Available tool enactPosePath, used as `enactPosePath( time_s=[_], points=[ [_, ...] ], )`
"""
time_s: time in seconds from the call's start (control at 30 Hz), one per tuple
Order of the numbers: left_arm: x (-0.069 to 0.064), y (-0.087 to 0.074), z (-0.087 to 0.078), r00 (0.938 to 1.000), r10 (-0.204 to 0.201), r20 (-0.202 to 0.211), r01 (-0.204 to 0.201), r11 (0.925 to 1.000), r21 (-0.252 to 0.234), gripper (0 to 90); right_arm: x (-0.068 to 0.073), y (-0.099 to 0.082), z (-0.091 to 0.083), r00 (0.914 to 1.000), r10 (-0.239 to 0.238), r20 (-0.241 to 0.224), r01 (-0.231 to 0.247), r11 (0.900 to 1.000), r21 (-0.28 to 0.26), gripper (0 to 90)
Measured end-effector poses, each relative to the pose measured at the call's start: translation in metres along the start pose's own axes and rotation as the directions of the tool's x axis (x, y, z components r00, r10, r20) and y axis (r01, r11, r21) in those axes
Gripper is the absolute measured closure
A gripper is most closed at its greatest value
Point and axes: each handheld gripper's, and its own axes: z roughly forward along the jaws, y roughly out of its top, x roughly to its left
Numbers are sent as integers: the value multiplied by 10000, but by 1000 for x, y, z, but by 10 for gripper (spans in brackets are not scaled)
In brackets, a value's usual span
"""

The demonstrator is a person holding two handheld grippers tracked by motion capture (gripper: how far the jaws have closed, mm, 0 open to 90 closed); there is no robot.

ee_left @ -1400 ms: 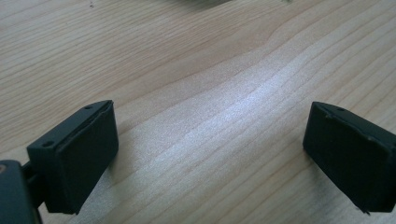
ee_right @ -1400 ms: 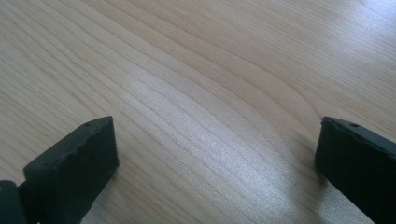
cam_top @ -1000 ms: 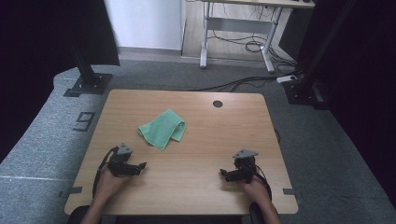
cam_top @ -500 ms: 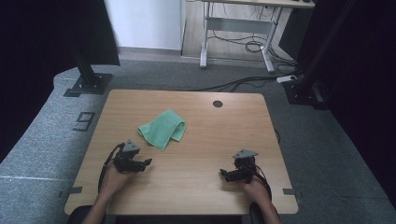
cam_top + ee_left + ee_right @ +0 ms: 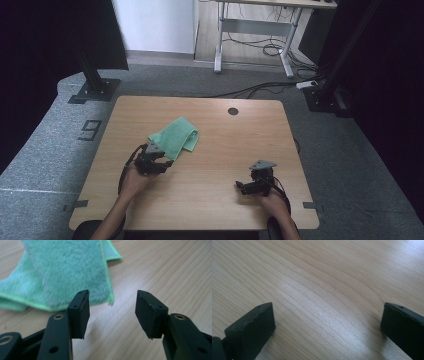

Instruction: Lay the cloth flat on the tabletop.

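A green cloth (image 5: 174,140) of soft, fuzzy pile with a brighter stitched hem lies folded over itself on the left half of a pale wooden table (image 5: 220,200), whose grain runs in long fine lines and whose corners are rounded. The left gripper (image 5: 169,162) sits just at the cloth's near corner; in the left gripper view its black, blocky jaws have just been closing but stand apart with bare wood between them, the cloth's (image 5: 62,272) hemmed edge just beyond their tips and not pinched. The right gripper (image 5: 240,186) rests well apart from the cloth near the table's front right, its jaws spread wide over bare wood in the right gripper view, holding nothing. A small round dark hole (image 5: 233,111) sits near the table's far edge. On the grey carpet (image 5: 45,165) left of the table a dark figure "9" (image 5: 90,130) is marked. The wood between the two grippers and across the right half of the table lies open; the front edge is close under both hands.
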Motion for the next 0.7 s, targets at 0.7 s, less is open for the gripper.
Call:
enactPosePath(
  time_s=[0.7],
  points=[
    [11,8,41,9993,-353,-150,364,9961,810,649,0,0,0,10000,5,-1,-5,10000,0,0]
  ],
)
